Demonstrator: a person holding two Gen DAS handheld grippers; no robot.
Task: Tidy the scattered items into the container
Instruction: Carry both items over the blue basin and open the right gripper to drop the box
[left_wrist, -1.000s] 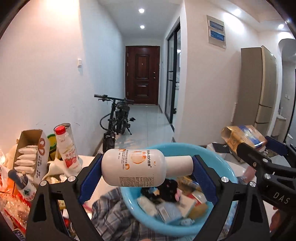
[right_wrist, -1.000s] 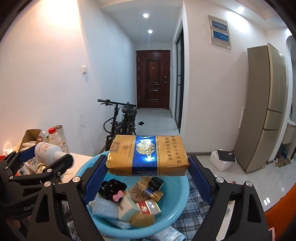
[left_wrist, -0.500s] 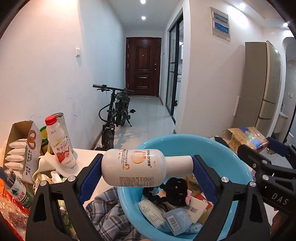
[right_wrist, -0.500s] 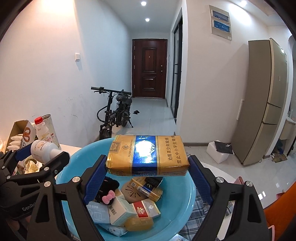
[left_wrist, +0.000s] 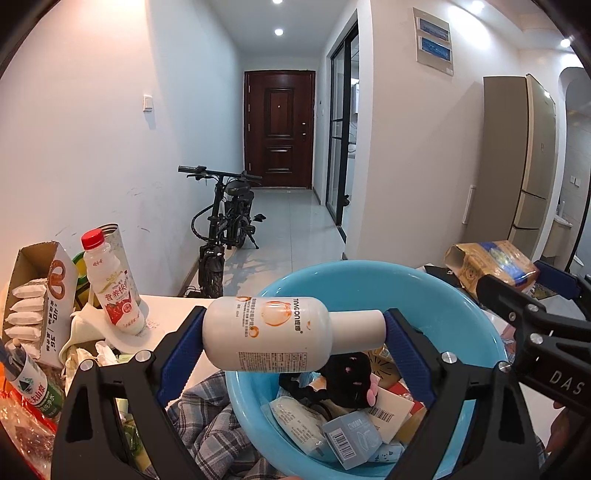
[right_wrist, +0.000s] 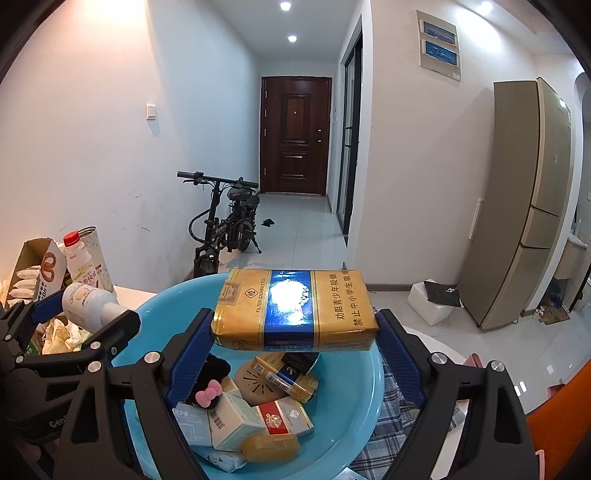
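Two claws hang over the blue basin (left_wrist: 461, 295), each loaded. Left claw (left_wrist: 293, 334) clamps a white lotion bottle (left_wrist: 273, 334) sideways, above the basin's near-left rim. Right claw (right_wrist: 295, 332) clamps a gold-and-blue cigarette carton (right_wrist: 295, 310) flat above the basin interior, over small boxes (right_wrist: 236, 421) already inside.

Lotion bottle (left_wrist: 266, 334) and carton (right_wrist: 295, 310) above basin (right_wrist: 155, 314), drink bottle (left_wrist: 110, 284) left
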